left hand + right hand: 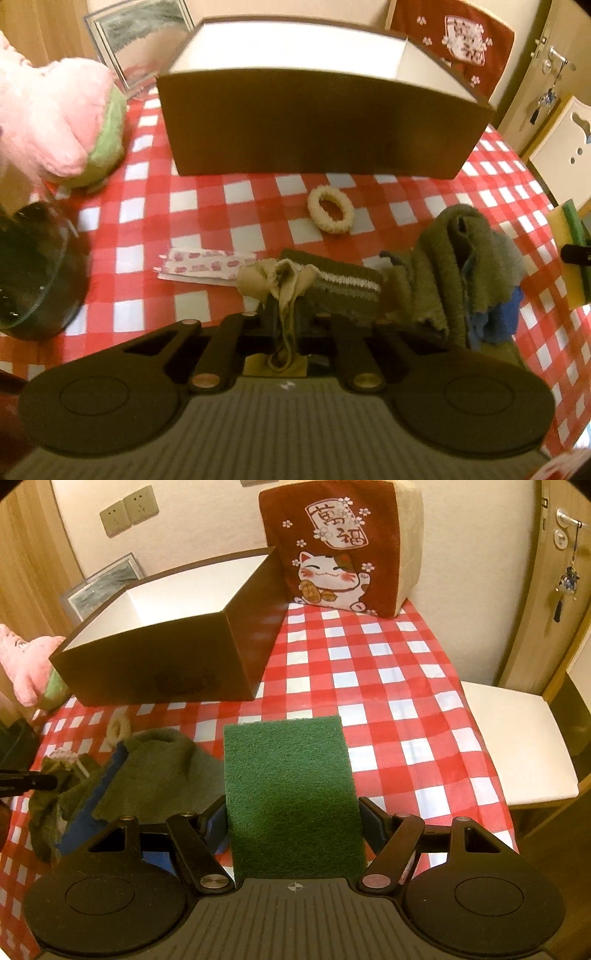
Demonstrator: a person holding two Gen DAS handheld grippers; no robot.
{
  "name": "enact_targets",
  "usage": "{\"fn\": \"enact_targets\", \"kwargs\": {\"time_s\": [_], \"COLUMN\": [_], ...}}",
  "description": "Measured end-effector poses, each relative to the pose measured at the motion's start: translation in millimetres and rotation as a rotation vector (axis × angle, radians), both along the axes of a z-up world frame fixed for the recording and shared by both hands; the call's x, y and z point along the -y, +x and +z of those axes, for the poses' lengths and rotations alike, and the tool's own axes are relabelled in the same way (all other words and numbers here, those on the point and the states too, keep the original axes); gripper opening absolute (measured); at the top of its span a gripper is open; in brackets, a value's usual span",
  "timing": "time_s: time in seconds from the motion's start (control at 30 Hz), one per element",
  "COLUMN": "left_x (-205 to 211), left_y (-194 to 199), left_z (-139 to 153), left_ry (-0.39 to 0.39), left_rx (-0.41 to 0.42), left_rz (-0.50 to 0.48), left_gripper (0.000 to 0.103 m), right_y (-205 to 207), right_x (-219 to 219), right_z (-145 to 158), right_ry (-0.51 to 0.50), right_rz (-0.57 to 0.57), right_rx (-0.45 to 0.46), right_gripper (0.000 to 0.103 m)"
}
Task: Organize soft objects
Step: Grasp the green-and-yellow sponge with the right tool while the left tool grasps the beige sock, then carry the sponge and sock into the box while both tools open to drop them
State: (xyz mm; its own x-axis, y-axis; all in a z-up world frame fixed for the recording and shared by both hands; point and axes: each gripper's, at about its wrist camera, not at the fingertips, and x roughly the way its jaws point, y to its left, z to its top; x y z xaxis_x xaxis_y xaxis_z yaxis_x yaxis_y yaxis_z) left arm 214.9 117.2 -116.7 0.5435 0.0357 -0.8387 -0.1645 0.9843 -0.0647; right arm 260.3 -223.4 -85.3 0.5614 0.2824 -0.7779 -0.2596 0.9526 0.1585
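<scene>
Each camera is sitting on its own gripper, looking forward and steeply down along the fingers, close above the checked tablecloth [207, 206]. The left view is facing the long side of the brown box [314, 122]; the right view is seeing it [155, 672] obliquely. Both are sharing the box, green towel [439, 266] and cat cushion [340, 550].

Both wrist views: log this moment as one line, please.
left gripper: shut on beige cloth | right gripper: shut on sponge | box: empty | scrunchie: on table
</scene>
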Motion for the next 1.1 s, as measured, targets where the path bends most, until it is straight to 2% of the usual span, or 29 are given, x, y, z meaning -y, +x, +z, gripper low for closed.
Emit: {"fn": "enact_targets", "kwargs": {"time_s": [0.27,0.53,0.9,1.1], "left_x": [-11,-16,-23,-23], "left_y": [-12,2,61,99], "left_z": [36,76,111,125], "left_ry": [0.001,0.032,0.042,0.055], "left_rx": [0.075,0.161,0.234,0.249], "left_rz": [0.037,0.040,0.021,0.001], "left_gripper": [0.007,0.007,0.008,0.008], "right_y": [3,23,75,112], "right_x": [-6,-25,-68,-91], "right_z": [15,45,90,103], "right_ry": [0.020,0.050,0.076,0.089], "right_rz": [0.033,0.105,0.214,0.247], "right_rx": [0.031,0.089,0.189,0.217], "right_gripper": [0.071,0.071,0.071,0.071]}}
